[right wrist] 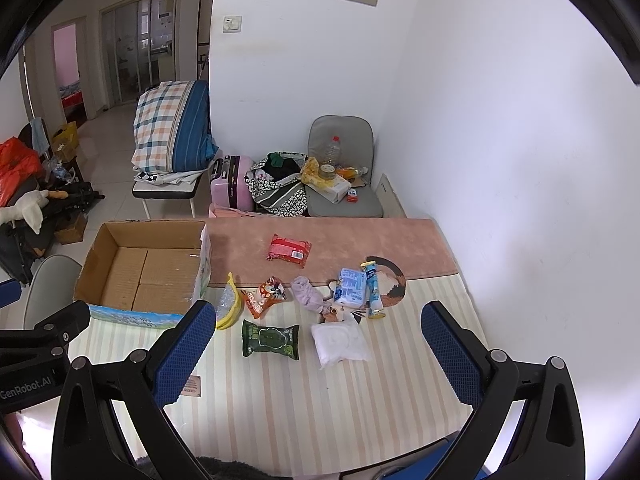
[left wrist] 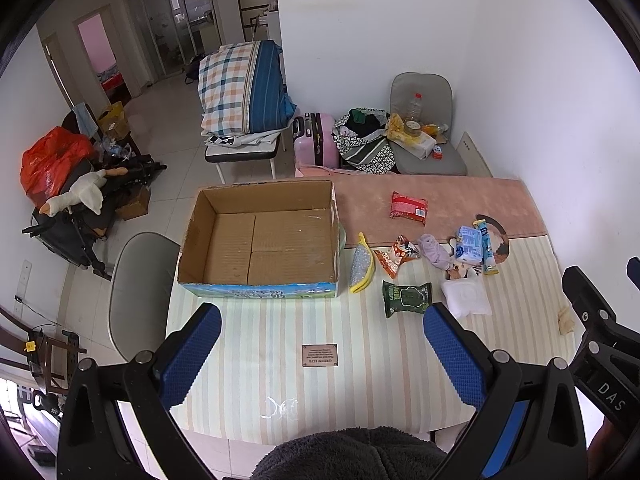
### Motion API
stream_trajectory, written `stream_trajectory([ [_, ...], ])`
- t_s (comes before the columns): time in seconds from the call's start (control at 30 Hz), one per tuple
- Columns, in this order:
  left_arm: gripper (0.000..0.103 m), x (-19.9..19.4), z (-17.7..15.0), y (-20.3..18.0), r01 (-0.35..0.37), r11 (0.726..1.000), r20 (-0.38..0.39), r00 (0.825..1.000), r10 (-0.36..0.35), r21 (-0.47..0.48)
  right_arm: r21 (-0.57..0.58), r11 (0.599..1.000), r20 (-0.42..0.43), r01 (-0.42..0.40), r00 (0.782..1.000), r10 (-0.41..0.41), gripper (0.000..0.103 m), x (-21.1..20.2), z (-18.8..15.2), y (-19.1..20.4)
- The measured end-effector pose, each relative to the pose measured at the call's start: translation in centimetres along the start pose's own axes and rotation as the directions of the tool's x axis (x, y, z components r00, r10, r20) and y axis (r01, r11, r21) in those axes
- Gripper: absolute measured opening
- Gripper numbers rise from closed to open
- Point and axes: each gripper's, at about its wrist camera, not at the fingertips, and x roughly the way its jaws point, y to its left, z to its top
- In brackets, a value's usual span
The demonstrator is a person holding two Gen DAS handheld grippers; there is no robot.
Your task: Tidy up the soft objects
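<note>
An empty cardboard box [left wrist: 264, 240] [right wrist: 148, 268] stands on the striped table. To its right lie soft items: a yellow sponge [left wrist: 361, 265] [right wrist: 229, 302], an orange snack bag [left wrist: 396, 255] [right wrist: 264, 294], a green wipes pack [left wrist: 406, 299] [right wrist: 271, 339], a white pack [left wrist: 466, 298] [right wrist: 340, 344], a purple cloth [left wrist: 434, 250] [right wrist: 306, 295], a blue tissue pack [left wrist: 469, 244] [right wrist: 350, 287] and a red pack [left wrist: 409, 208] [right wrist: 289, 250]. My left gripper [left wrist: 322, 336] is open and empty above the table's near part. My right gripper [right wrist: 318, 334] is open and empty above the items.
The table [left wrist: 280, 380] has a pink cloth [left wrist: 460, 196] at its far side. A grey chair [left wrist: 136, 296] stands left of the table. Beyond it are a chair with clutter [left wrist: 424, 132], a pink suitcase [left wrist: 314, 140] and a wall at right.
</note>
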Motion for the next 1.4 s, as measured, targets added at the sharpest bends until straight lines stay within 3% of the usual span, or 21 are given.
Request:
stream_trajectory([
  [0.63, 0.103, 0.4, -0.1, 0.8, 0.007, 1.000, -0.007, 1.000, -0.007, -0.003, -0.001, 1.000, 0.002, -0.005, 1.000, 0.005, 0.103, 0.7, 0.4, 1.2],
  [0.83, 0.103, 4.2, 1.2, -0.9, 0.025, 0.999, -0.067, 0.997, -0.023, 0.024, 0.063, 0.997, -0.075, -0.037, 0.996, 0.041, 0.103, 4.2, 0.6, -0.8],
  [0.93, 0.103, 7.8, 1.9, -2.7, 0.021, 0.998, -0.100, 0.995, -0.015, 0.055, 0.114, 0.993, -0.172, -0.034, 0.984, 0.053, 0.103, 9.1, 0.2, -3.4],
  [1.0, 0.103, 11.1, 2.5, -4.6, 0.027, 0.993, -0.139, 0.990, -0.010, 0.117, 0.143, 0.989, -0.238, -0.031, 0.969, 0.064, 0.103, 12.5, -0.4, -4.9],
  [1.07, 0.103, 14.5, 2.7, -6.5, 0.017, 0.981, -0.156, 0.988, 0.014, 0.194, 0.169, 0.985, -0.326, -0.032, 0.941, 0.087, 0.103, 17.2, -1.5, -6.4],
  [1.13, 0.103, 17.9, 2.6, -8.4, 0.050, 0.962, -0.192, 0.981, 0.002, 0.270, 0.177, 0.984, -0.391, -0.026, 0.915, 0.095, 0.103, 21.9, -2.7, -7.4],
  [1.2, 0.103, 22.2, 2.3, -11.0, 0.097, 0.920, -0.267, 0.964, 0.008, 0.379, 0.201, 0.977, -0.485, -0.074, 0.859, 0.165, 0.103, 27.8, -4.5, -8.1],
  [1.23, 0.103, 24.8, 1.8, -12.6, 0.118, 0.890, -0.307, 0.951, 0.026, 0.439, 0.215, 0.974, -0.509, -0.076, 0.842, 0.179, 0.103, 29.8, -5.3, -8.4],
  [1.3, 0.102, 28.8, 0.7, -15.0, 0.153, 0.827, -0.359, 0.931, 0.063, 0.541, 0.231, 0.970, -0.584, -0.080, 0.785, 0.204, 0.103, 35.0, -7.3, -9.2],
  [1.4, 0.102, 34.0, -1.6, -18.1, 0.198, 0.732, -0.423, 0.896, 0.134, 0.652, 0.266, 0.963, -0.646, -0.044, 0.733, 0.212, 0.103, 39.7, -9.5, -10.3],
])
